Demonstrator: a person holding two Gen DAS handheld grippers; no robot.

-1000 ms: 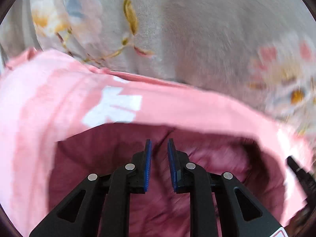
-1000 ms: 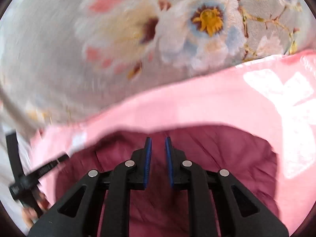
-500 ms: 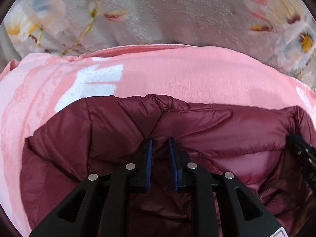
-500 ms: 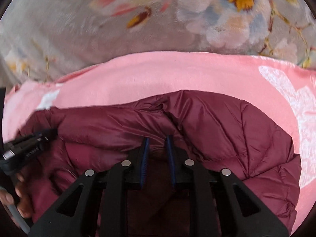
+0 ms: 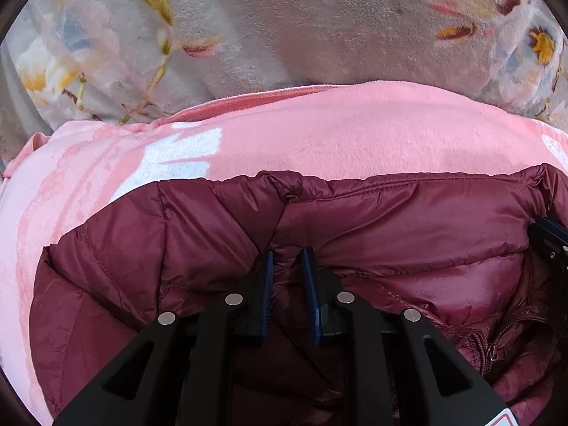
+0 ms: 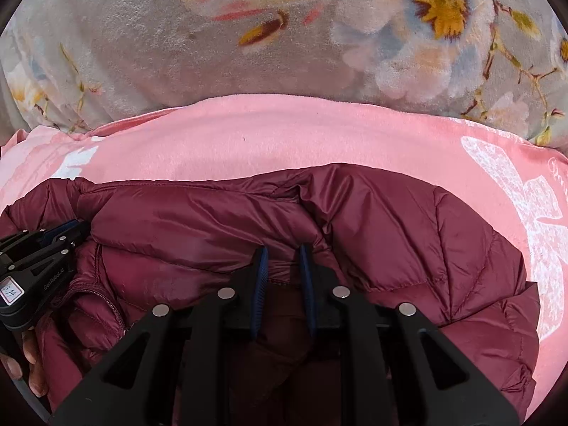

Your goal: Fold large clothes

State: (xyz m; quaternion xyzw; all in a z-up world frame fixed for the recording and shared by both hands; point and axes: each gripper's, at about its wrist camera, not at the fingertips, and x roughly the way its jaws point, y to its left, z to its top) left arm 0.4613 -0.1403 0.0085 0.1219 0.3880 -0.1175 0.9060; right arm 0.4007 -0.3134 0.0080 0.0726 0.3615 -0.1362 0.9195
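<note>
Folding is mid-step: the left gripper (image 5: 287,262) and right gripper (image 6: 282,259) each pinch the maroon quilted puffer jacket (image 6: 408,248) in narrowed jaws, lying on the pink fleece blanket (image 6: 284,135). Next likely needs releasing and flattening the fold.

The left claw (image 6: 76,229) carries "GenRobot.AI" along its body and a handwritten "317" on a label (image 6: 10,290).

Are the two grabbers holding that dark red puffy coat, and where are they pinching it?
Yes. The left gripper and right gripper each pinch the maroon puffer jacket at a fold near its top edge, over the pink blanket.
</note>
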